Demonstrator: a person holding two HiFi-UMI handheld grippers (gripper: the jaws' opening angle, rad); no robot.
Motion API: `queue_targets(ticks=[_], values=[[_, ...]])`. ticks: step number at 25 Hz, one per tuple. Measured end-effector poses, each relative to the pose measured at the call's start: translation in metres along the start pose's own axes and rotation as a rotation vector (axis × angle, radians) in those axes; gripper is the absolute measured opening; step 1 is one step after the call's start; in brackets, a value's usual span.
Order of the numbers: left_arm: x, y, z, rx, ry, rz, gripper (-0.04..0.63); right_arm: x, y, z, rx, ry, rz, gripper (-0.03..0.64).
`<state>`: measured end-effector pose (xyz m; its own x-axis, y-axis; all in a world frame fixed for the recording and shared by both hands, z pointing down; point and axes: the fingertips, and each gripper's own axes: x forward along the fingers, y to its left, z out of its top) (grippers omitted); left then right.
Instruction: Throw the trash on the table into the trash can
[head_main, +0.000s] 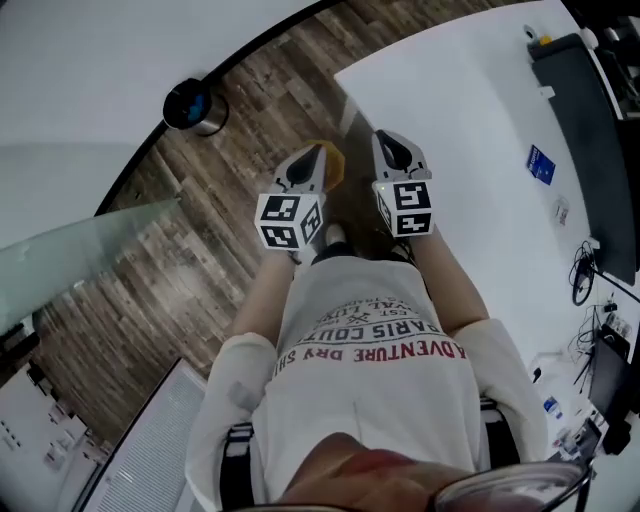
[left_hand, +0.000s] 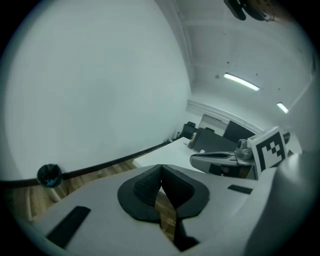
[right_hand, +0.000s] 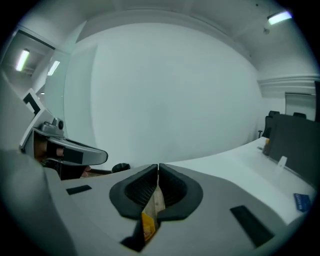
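Step in hand: carry to the bin. The right gripper (right_hand: 158, 176) fingers are clamped on a yellow wrapper (right_hand: 148, 222). The left gripper (left_hand: 161, 176) fingers are together, with nothing evident between them. The bin (head_main: 194, 105) stands on the floor at ten o'clock, well apart. Next move: swing left over its mouth and release. The counter (head_main: 470, 120) lies at two o'clock. No obstruction noted.

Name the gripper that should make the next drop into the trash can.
Right, likely. The right gripper is shut on a yellowish scrap. The left gripper is nearer the trash can, but its closed jaws show nothing clearly held.
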<state>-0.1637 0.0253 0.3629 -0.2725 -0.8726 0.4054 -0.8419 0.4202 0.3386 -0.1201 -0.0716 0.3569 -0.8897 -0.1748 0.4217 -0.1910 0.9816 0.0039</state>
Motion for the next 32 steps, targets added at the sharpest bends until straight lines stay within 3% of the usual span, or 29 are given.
queue_targets(ticks=[5,11,15,24,27,32], values=[[0.028,-0.120,0.016,0.170,0.021,-0.201,0.023,-0.102,-0.093,0.003,0.038,-0.043,-0.201,0.030],[0.070,-0.273,0.021,0.126,0.016,-0.474,0.023,-0.248,-0.204,-0.029,0.095,-0.093,-0.480,0.028],[0.089,-0.368,0.017,0.175,0.023,-0.590,0.023,-0.334,-0.260,-0.056,0.159,-0.129,-0.629,0.027],[0.109,-0.514,-0.033,0.322,0.050,-0.738,0.023,-0.476,-0.335,-0.119,0.265,-0.194,-0.864,0.027],[0.110,-0.556,-0.047,0.383,0.084,-0.820,0.023,-0.516,-0.343,-0.142,0.336,-0.210,-0.964,0.026],[0.108,-0.589,-0.060,0.448,0.109,-0.852,0.023,-0.537,-0.353,-0.167,0.402,-0.206,-0.981,0.028]])
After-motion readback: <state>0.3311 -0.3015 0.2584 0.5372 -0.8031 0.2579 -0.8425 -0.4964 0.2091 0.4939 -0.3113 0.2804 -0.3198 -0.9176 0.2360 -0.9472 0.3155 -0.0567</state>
